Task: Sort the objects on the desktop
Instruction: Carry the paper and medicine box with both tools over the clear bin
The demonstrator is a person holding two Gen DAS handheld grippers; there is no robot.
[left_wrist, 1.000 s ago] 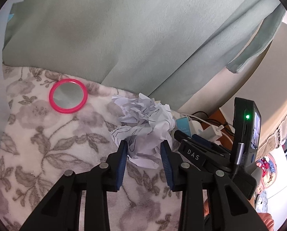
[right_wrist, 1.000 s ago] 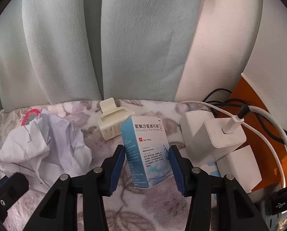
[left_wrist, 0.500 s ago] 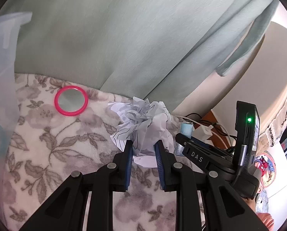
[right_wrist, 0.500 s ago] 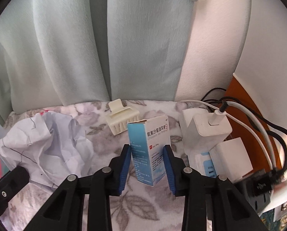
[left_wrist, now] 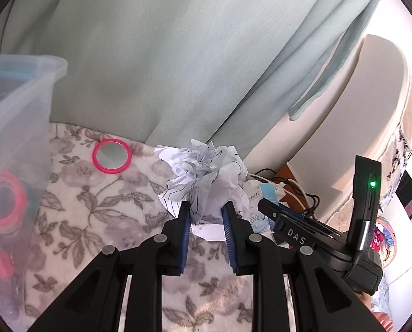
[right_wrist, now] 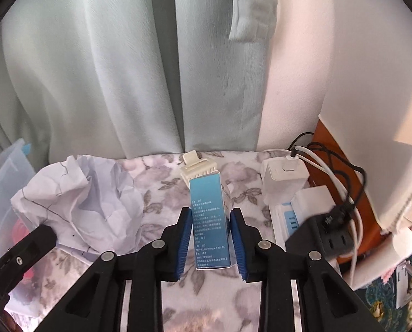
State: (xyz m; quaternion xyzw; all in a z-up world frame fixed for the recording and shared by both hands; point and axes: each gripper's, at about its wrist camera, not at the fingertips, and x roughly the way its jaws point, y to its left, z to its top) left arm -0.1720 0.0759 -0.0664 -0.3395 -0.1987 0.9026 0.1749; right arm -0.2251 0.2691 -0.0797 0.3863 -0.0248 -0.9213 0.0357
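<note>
My left gripper [left_wrist: 206, 210] is shut on a crumpled ball of white paper [left_wrist: 206, 177] and holds it above the floral cloth [left_wrist: 100, 210]. My right gripper [right_wrist: 210, 218] is shut on a blue medicine box [right_wrist: 210, 221], held upright off the cloth. The paper ball also shows at the left of the right wrist view [right_wrist: 81, 199]. The blue box shows just right of the paper in the left wrist view [left_wrist: 259, 204]. A pink-rimmed round mirror [left_wrist: 112, 155] lies flat on the cloth near the curtain. A cream hair claw clip [right_wrist: 196, 166] lies behind the box.
A translucent plastic bin [left_wrist: 15, 144] with pink and red items stands at the left. White chargers [right_wrist: 283, 177], a power strip [right_wrist: 291, 218] and cables [right_wrist: 338, 171] crowd the right edge. A pale green curtain [left_wrist: 161, 55] hangs behind the table.
Both grippers closed on their objects, the left on the paper ball and the right on the blue box, then lifted them. The box turned its narrow side to the camera.
</note>
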